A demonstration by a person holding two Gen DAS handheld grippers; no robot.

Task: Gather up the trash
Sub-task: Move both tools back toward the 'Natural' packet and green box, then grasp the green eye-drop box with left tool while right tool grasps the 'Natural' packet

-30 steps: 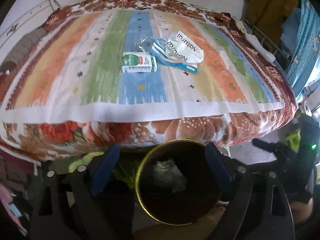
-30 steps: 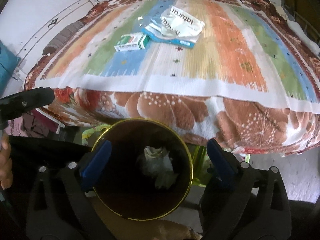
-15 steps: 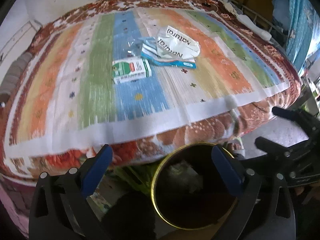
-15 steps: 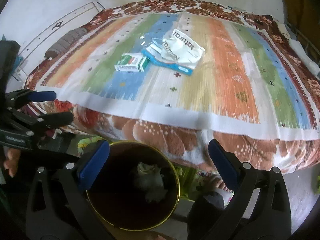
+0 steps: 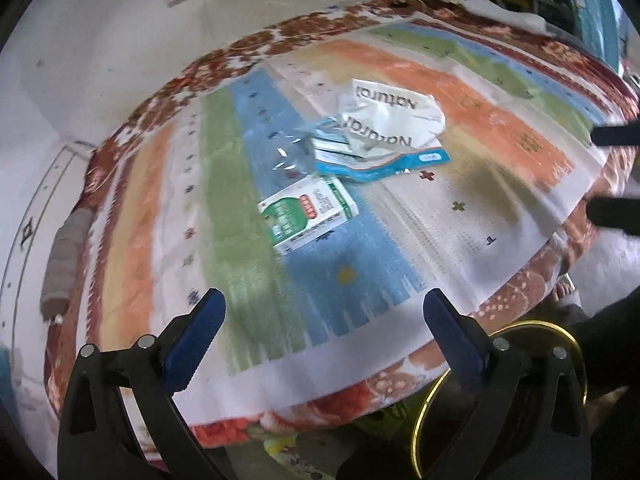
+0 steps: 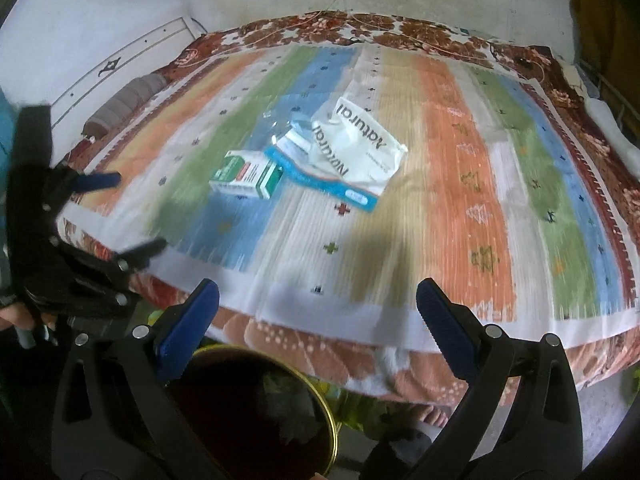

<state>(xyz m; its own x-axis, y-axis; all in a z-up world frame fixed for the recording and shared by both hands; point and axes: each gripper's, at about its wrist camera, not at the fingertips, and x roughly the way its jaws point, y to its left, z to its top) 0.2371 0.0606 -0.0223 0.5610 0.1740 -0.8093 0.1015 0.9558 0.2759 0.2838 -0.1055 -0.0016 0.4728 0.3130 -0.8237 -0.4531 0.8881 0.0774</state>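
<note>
A woven striped cloth (image 6: 452,184), ribbed in bands of orange, green, blue and cream with small cross motifs, lies over a bed covered by a glossy brown floral spread (image 6: 304,356). Near the middle of the cloth sits the trash: a small rectangular green-and-white carton (image 6: 246,174) with a red label, lying flat, and just beside it a crumpled white wrapper (image 6: 356,152) printed "Natural", resting on a flat blue-edged packet (image 6: 340,192); a scrap of clear, shiny film (image 5: 290,154) lies against them. The wrapper is creased and puffed, the carton crisp-edged. At the near edge of the bed, below it, stands a round bin (image 6: 256,416) with a thin gold rim and dark inside, something pale and crumpled at its bottom. The left claw (image 5: 324,336) hangs over the cloth's near border with its blue ridged pads spread wide, nothing between them. The right claw (image 6: 318,320) is likewise wide and empty, above the bin's rim.
</note>
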